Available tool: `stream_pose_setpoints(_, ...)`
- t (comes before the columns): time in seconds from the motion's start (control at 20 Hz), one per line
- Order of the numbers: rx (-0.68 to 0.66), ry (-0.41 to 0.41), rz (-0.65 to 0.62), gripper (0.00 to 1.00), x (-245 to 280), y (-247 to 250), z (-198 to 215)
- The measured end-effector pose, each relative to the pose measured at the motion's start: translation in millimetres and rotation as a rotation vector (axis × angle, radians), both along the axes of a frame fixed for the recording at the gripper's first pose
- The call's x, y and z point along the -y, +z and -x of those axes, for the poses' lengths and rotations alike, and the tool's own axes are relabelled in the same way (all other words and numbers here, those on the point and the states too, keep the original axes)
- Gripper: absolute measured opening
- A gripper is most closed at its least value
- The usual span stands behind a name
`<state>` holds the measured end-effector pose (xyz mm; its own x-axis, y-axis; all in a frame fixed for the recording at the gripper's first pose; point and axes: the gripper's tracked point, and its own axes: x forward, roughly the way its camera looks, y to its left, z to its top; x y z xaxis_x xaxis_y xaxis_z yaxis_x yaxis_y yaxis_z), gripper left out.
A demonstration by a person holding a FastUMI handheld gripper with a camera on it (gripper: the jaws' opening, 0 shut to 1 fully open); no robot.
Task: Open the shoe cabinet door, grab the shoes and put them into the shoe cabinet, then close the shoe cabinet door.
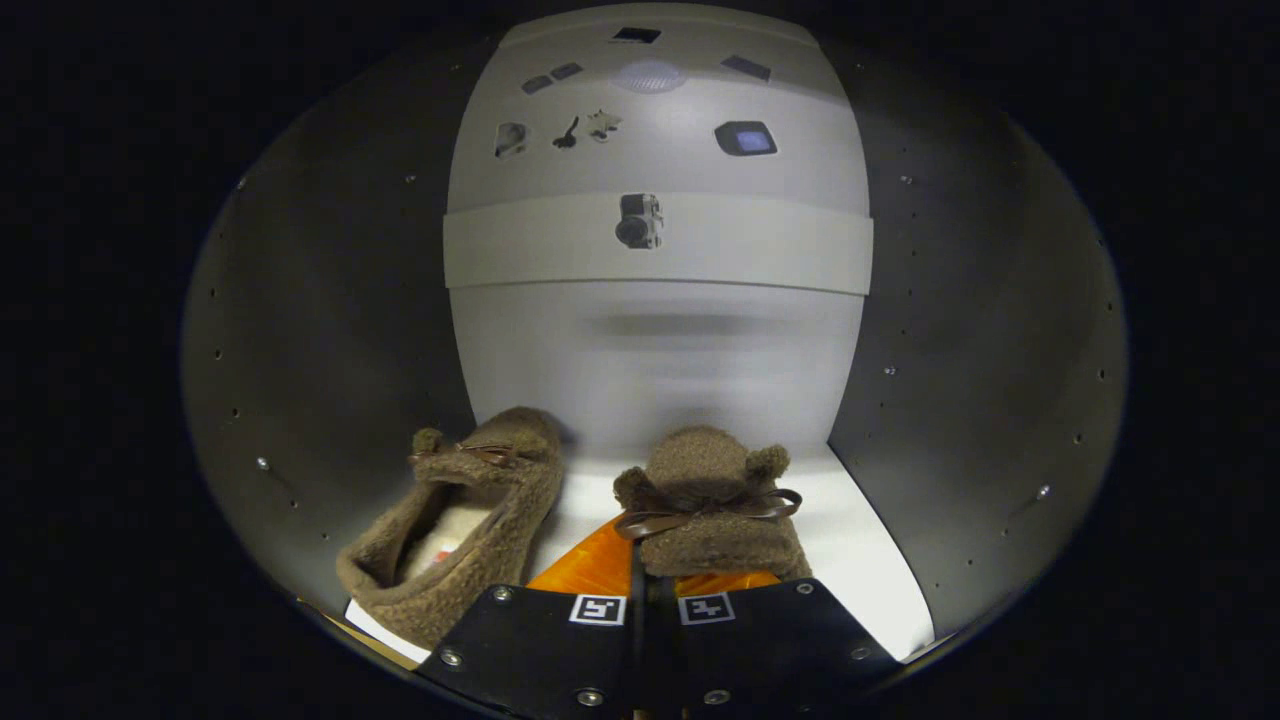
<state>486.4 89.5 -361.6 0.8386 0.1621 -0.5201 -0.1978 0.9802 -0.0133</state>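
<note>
I am looking into the open shoe cabinet [330, 330], with its grey side walls and pale back panel. A brown fleecy shoe [470, 520] lies on the white cabinet floor [860, 560] at the left, its opening facing me. A second brown fleecy shoe [712, 500], with a brown ribbon bow, sits just ahead of my fingers at the right of the first. My gripper [640, 575] is shut on this second shoe, its fingers pressed close together on the shoe's near edge. The shoe's underside is hidden.
A pale horizontal band [800, 255] crosses the back panel above the shoes, with small dark shapes on and above it. The cabinet's right wall [980, 380] stands close to the held shoe. White floor shows to the right of that shoe.
</note>
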Motion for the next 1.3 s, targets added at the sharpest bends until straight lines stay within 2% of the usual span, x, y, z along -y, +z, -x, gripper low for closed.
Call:
stream_pose_setpoints(0.25, -0.020, -0.026, -0.017, 0.08, 3, -8, -15)
stream_pose_setpoints(0.35, -0.041, -0.021, -0.035, 0.14, -2, -9, -12)
stream_pose_setpoints(0.4, -0.051, -0.016, -0.041, 0.21, -4, -8, -10)
stream_pose_setpoints(0.5, -0.056, -0.029, -0.050, 0.42, -5, -1, -3)
stream_pose_setpoints(0.6, -0.074, -0.052, -0.069, 0.56, -6, 7, 8)
stream_pose_setpoints(0.7, -0.079, -0.071, -0.089, 0.65, -5, 17, 19)
stream_pose_setpoints(0.95, -0.028, -0.112, -0.111, 0.76, -1, 52, 55)
stream_pose_setpoints(1.2, 0.047, -0.125, -0.094, 0.92, -3, 91, 106)
stream_pose_setpoints(1.3, 0.064, -0.127, -0.095, 0.93, -4, 107, 134)
